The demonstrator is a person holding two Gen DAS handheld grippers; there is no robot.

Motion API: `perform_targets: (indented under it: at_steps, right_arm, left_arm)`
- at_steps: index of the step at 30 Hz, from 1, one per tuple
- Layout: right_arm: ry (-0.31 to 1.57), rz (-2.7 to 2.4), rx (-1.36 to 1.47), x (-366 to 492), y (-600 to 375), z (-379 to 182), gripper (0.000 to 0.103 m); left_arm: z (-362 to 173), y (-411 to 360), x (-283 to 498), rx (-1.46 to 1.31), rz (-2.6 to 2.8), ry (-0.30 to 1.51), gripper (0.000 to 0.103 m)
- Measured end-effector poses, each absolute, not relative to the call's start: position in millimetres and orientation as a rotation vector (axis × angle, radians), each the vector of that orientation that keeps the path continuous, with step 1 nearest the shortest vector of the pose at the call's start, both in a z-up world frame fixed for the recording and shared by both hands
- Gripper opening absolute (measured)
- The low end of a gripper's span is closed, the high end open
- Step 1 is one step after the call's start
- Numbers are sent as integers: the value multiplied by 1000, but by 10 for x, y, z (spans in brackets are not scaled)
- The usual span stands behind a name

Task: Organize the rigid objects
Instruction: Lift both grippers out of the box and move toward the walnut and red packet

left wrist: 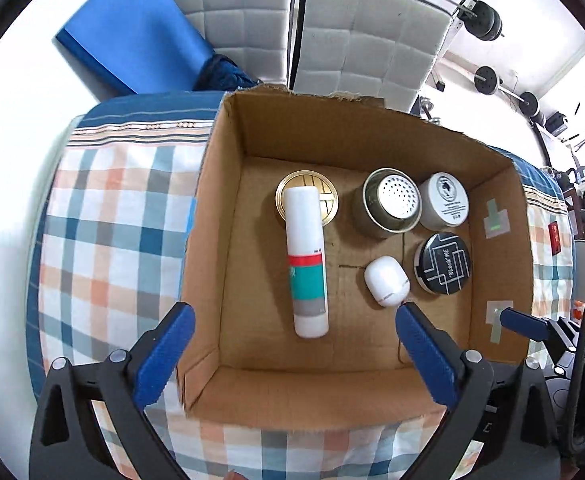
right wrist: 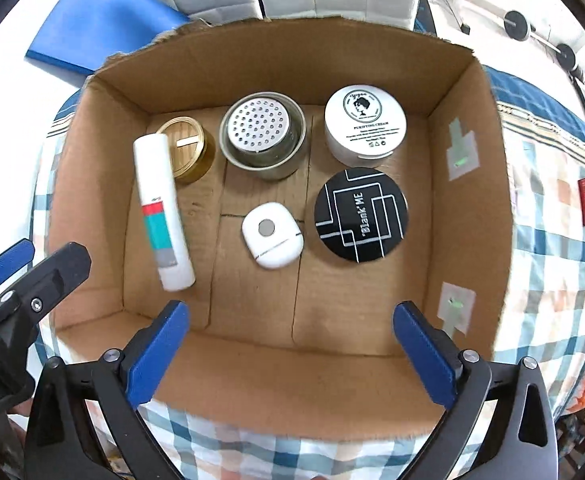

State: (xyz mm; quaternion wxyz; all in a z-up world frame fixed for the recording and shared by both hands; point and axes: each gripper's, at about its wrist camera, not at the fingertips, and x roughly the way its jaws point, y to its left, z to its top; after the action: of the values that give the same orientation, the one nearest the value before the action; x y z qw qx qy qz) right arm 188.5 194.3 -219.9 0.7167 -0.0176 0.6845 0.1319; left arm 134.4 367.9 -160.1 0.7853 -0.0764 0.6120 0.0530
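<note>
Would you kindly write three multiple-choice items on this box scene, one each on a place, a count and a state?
1. On what does the far end of the white tube rest?
A. the gold lid
B. the black compact
C. the checked cloth

2. How many things lie in the cardboard box?
A. four
B. six
C. eight

3. How do the jaws of the right gripper stand?
A. shut on the tube
B. shut on the white case
C. open, with nothing between them

Answers:
1 A: the tube's top overlaps the gold lid.
2 B: tube, gold lid, perforated tin, cream jar, black compact and white case.
3 C: the blue fingers stand wide apart above the box floor.
</note>
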Motion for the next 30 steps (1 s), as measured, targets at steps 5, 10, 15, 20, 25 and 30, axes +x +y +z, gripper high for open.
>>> perform_targets:
  at_steps: [5, 10, 15, 20, 25, 30]
  right_arm:
    - [1465, 309, -42, 1524, 1839, -1829, 103]
    - [1410, 313, -24, 1331, 1747, -1626, 103]
    - [1375, 324, -13, 1099, 1584, -1386, 103]
    - [1349, 333, 1, 915, 1439, -1198, 103]
    - [1320, 346, 15, 801, 1316, -1052, 103]
    - [1319, 349, 66, 836, 1096, -1024, 103]
  left_arm:
    - [-1337, 3561, 1117, -123, 134, 1261, 103]
    - [-1140, 3478, 914, -152, 128, 1230, 103]
    - [-923, 3346, 720, -135, 127, 1192, 103]
    - [-720, 3214, 575, -100, 127, 1154, 103]
    - [-537, 3048, 512, -53, 127, 1121, 103]
    - [-451, 2860, 538, -50, 108, 1109, 103]
